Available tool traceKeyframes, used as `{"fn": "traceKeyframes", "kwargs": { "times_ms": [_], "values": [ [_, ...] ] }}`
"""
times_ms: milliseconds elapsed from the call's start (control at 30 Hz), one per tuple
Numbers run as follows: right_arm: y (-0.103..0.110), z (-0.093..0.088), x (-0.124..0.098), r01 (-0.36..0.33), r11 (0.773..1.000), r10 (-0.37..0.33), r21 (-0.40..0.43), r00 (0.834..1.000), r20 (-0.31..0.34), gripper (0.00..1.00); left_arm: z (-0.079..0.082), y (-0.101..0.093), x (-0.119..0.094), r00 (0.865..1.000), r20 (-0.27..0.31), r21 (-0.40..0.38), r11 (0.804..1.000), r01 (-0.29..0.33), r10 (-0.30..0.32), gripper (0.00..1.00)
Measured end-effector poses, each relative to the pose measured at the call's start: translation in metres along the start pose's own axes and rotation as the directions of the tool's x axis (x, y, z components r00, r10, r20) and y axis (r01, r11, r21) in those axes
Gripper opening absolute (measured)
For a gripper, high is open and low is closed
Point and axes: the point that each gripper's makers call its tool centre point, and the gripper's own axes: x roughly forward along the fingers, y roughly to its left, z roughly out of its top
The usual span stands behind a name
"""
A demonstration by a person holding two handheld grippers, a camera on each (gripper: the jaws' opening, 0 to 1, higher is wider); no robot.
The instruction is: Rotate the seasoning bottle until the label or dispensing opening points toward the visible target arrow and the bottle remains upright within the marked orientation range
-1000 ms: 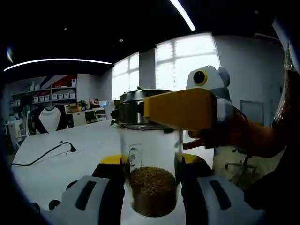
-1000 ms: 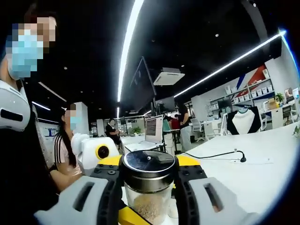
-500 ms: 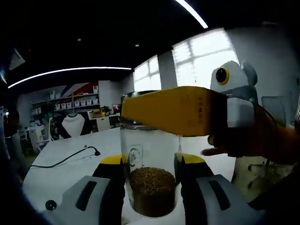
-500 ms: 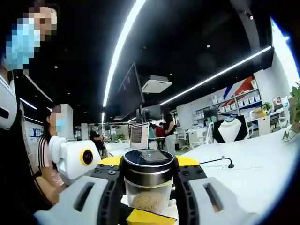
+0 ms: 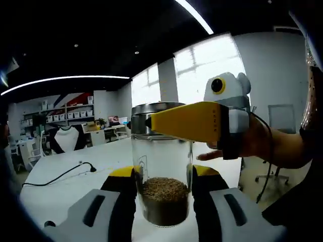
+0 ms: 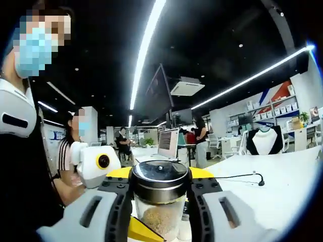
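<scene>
Clear glass seasoning bottle [image 5: 163, 176] with steel-and-black lid, brown granules in lower part, upright on white table [image 5: 60, 189]. Left tool [image 5: 163, 201] clamped on bottle's lower body, jaws touching both sides. Right tool [image 6: 160, 199] clamped just under lid [image 6: 160, 177]; its yellow jaw crosses left gripper view at lid height. Black cable [image 5: 55, 177] lies well apart on table.

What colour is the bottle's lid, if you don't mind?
Silver metal lid with a black top, best in the right gripper view.

No legible text, even on the bottle [image 5: 162, 181] label.
</scene>
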Motion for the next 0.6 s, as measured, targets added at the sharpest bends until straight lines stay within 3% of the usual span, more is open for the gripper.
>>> {"fn": "traceKeyframes", "kwargs": {
  "times_ms": [133,267,500,533,600],
  "values": [
    [0.013,0.003,-0.001,-0.121,0.992,0.121,-0.031,0.992,-0.02,0.38,0.003,-0.011,0.001,0.994,0.014,-0.057,0.992,0.112,-0.111,0.44],
    [0.016,0.007,0.001,-0.164,0.985,0.162,-0.055,0.986,-0.041,0.38,0.006,-0.011,0.001,0.993,0.023,-0.061,0.991,0.119,-0.118,0.44],
    [0.012,0.015,0.001,-0.153,0.986,0.153,-0.06,0.988,-0.003,0.38,0.015,-0.005,0.002,0.998,0.039,-0.031,0.998,0.06,-0.058,0.43],
    [0.008,0.016,0.002,-0.122,0.991,0.123,-0.057,0.992,0.007,0.38,0.016,-0.003,0.003,0.998,0.038,-0.04,0.998,0.044,-0.043,0.43],
    [-0.001,0.013,0.002,-0.042,0.996,0.042,-0.077,0.999,-0.002,0.37,0.012,0.009,0.003,0.999,0.016,-0.04,0.998,-0.048,0.048,0.43]
  ]
}}
